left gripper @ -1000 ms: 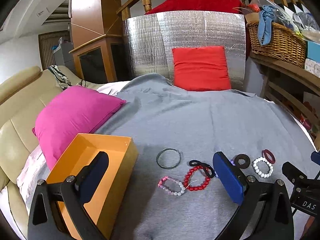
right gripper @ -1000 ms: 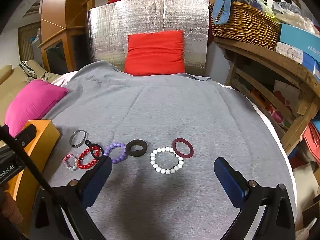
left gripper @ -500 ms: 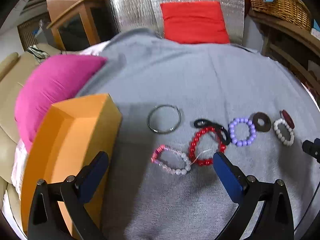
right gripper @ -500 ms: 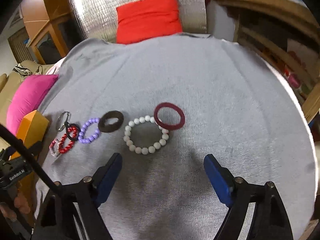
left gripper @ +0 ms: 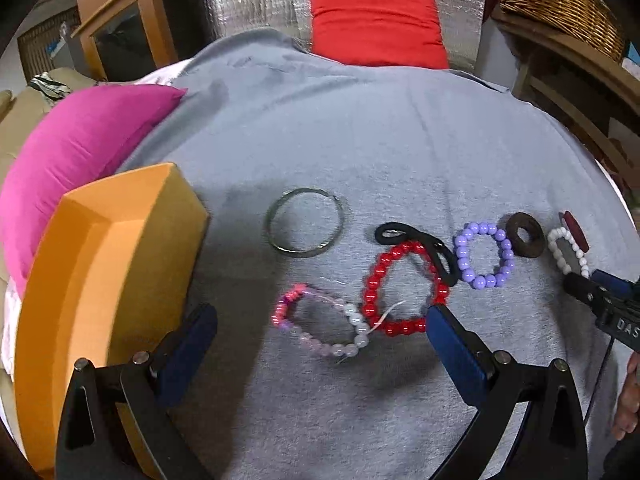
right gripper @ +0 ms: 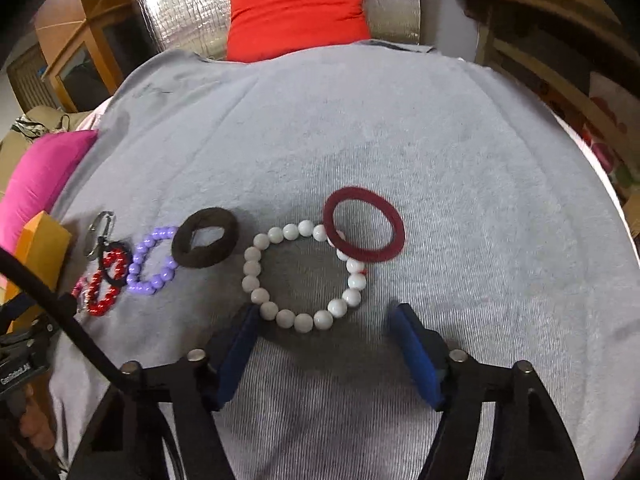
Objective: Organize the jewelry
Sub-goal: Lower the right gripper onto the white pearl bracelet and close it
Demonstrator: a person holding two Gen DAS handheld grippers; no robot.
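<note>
Several pieces of jewelry lie in a row on a grey cloth point(left gripper: 380, 140). My left gripper point(left gripper: 320, 316) is open, low over a pink and white bead bracelet point(left gripper: 288, 304) that lies between its fingers, untouched. Beyond it are a red bead bracelet point(left gripper: 374, 280), a metal ring point(left gripper: 300, 251), a black hair tie point(left gripper: 400, 234) and a purple bead bracelet point(left gripper: 464, 268). My right gripper point(right gripper: 325, 320) is closing, and the near side of a white bead bracelet point(right gripper: 252, 268) lies between its fingers without being pressed. A maroon ring point(right gripper: 362, 196) overlaps that bracelet's far side.
An open orange box point(left gripper: 100, 280) stands on the cloth at the left, beside a pink cushion point(left gripper: 80, 140). A brown scrunchie point(right gripper: 206, 240) lies between the purple and white bracelets. A red cushion point(right gripper: 296, 8) leans at the back, and wooden shelves point(right gripper: 560, 60) run along the right.
Both grippers have dropped and tilted down toward the jewelry, which now looks larger and nearer. The right gripper's fingers have drawn closer together around the white bracelet's near side.
</note>
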